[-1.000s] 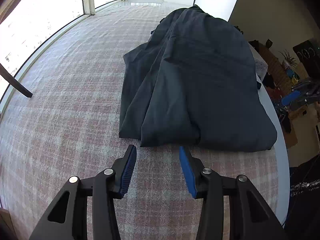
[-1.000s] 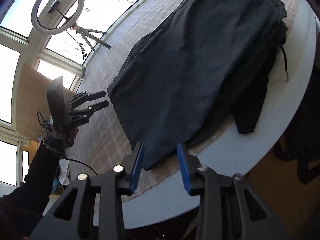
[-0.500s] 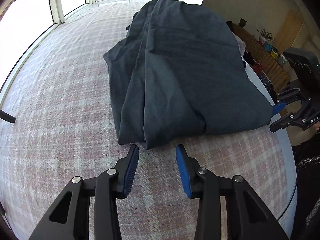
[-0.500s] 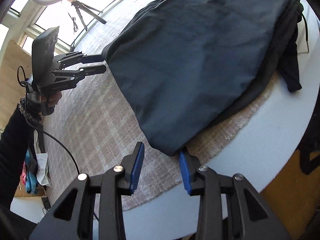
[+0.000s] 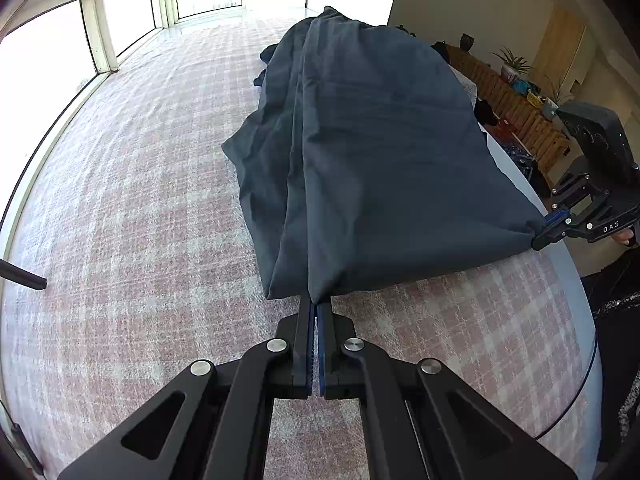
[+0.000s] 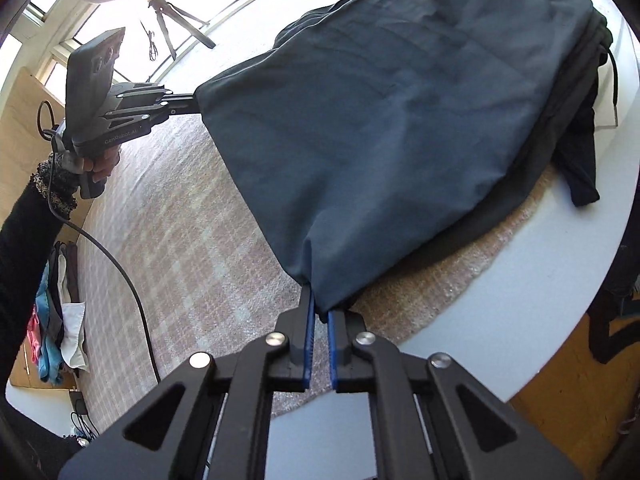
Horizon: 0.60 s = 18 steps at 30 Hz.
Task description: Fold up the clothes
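A dark navy garment point(image 5: 380, 152) lies folded on a pink checked cloth point(image 5: 140, 220) over a round white table. My left gripper point(image 5: 315, 306) is shut on its near left corner. My right gripper point(image 6: 320, 312) is shut on the near right corner, and it also shows in the left wrist view point(image 5: 546, 226) at the garment's right edge. The left gripper also shows in the right wrist view point(image 6: 196, 104) pinching the far corner. The near hem point(image 6: 260, 184) is stretched between the two grippers, slightly lifted.
The white table rim point(image 6: 540, 280) curves close on the right; a black strap of fabric point(image 6: 580, 168) hangs over it. Windows point(image 5: 52, 60) run along the far left. A ring light on a tripod point(image 6: 160, 8) stands beyond the table. Shelves with plants point(image 5: 516, 92) are far right.
Both grippers moved forward onto the garment's near hem and closed on its two corners. The hem is now pulled taut between them.
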Motion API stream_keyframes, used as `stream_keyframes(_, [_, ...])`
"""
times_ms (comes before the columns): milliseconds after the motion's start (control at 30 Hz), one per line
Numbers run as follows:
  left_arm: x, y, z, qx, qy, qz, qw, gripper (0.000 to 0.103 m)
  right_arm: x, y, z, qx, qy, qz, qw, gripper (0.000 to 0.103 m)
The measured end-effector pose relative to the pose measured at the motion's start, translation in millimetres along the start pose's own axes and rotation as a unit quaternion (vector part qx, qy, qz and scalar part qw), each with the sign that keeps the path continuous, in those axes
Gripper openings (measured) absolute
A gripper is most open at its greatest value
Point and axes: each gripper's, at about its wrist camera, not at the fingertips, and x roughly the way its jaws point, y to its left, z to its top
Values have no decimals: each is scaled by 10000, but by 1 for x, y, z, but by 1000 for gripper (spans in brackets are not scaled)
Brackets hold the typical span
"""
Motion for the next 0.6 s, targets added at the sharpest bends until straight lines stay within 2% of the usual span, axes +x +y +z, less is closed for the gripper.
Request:
stream_keyframes(133, [19, 4, -7, 75, 394, 316, 9987, 1, 6, 6, 3, -51, 20, 13, 10000, 5])
stream_keyframes(267, [14, 25, -16, -389, 549, 730, 9951, 1, 13, 16, 5, -273, 339, -13, 9991, 6])
stream_keyframes(300, [9, 31, -18, -528, 552, 836, 9936, 1, 9, 17, 4, -312, 437, -35, 9986, 11])
stream_keyframes(333, [3, 36, -21, -721, 526, 836, 9925, 2, 6, 17, 4, -351, 535, -57, 9979, 11])
stream_keyframes(400, [-10, 41, -27, -1185, 450, 719, 9893, 1, -10, 17, 3, -390, 470, -103, 9981, 11])
stream_keyframes(433, [-14, 41, -29, -1409, 372, 537, 9879, 5, -21, 18, 3, -433, 346, -107, 9984, 12])
stream_keyframes(467, [-15, 39, -30, -1626, 310, 386, 9854, 8, -28, 22, 5, -571, 212, -127, 9981, 17])
stream_keyframes(500, [-16, 36, -30, -1842, 252, 240, 9823, 17, -33, 29, 7, -771, 106, -174, 9968, 31])
stream_keyframes(533, [-12, 30, -29, -2055, 250, 50, 9783, 32, -37, 36, 9, -971, 1, -221, 9950, 41])
stream_keyframes(567, [-6, 21, -28, -2232, 291, -41, 9743, 42, -36, 44, 10, -1229, -65, -312, 9919, 53])
stream_keyframes(600, [0, 12, -26, -2388, 317, -42, 9705, 51, -32, 53, 10, -1538, -94, -443, 9871, 53])
